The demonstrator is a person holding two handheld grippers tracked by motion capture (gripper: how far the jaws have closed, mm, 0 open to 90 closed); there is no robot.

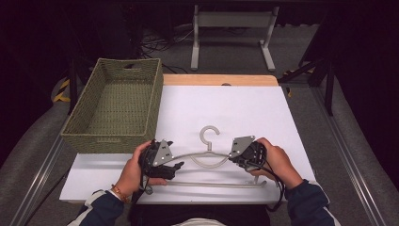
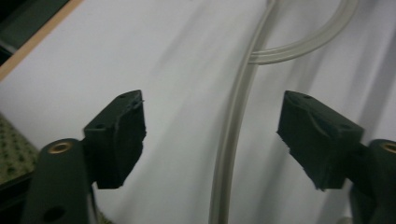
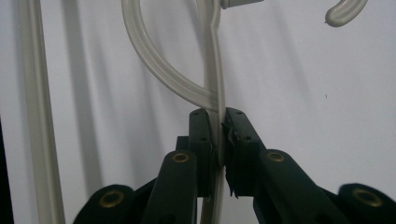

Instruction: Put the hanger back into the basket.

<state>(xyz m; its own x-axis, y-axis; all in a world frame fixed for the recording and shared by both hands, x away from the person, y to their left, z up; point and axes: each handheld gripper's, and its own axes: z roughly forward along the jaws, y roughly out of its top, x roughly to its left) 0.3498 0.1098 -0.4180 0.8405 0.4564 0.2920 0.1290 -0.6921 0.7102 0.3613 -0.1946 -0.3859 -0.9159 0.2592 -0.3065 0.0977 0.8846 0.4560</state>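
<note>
In the high view, the pale translucent plastic clothes hanger [image 1: 207, 157] is partly covered: both its shoulder ends lie under the two black hand-held grippers, the left gripper [image 1: 175, 165] and the right gripper [image 1: 234, 157]. The woven green rectangular basket [image 1: 113, 106] hides the white table's [image 1: 226, 108] left part. In the left gripper view the hanger's arm [image 2: 229, 140] is blurred and cut off at top and bottom.

**Bystanders around the basket**

A woven green basket [image 1: 115, 106] sits on the white counter [image 1: 244, 110], at its left edge. Beyond the basket, on the grey floor [image 1: 235, 56], stand a white metal frame [image 1: 233, 21] and tangled cables [image 1: 157, 44].
</note>
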